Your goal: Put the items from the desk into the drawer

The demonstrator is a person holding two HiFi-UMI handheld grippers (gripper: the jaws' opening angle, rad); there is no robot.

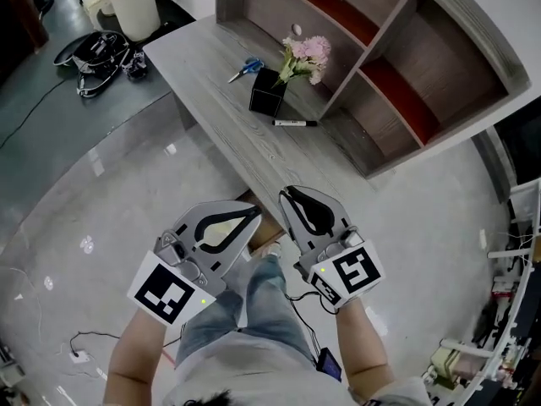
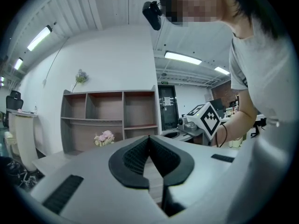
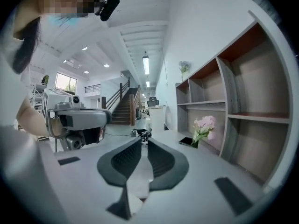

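Note:
A grey wooden desk [image 1: 254,155] carries blue-handled scissors [image 1: 246,68], a black marker [image 1: 296,123] and a black box [image 1: 265,92] holding pink flowers [image 1: 307,53]. Both grippers hover side by side over the person's lap, short of the desk's near edge and well apart from these items. My left gripper [image 1: 256,212] is shut and empty, its jaws meeting at the tips [image 2: 149,137]. My right gripper [image 1: 289,193] is also shut with nothing held [image 3: 144,140]. The flowers [image 3: 204,125] show ahead to its right. No drawer front shows clearly.
A tall open shelf unit [image 1: 397,66] with red-brown insides stands along the desk's far side. A white cylinder [image 1: 128,2] and a tangle of black cables [image 1: 101,55] lie beyond the desk's left end. Glossy floor surrounds the person's legs [image 1: 254,311].

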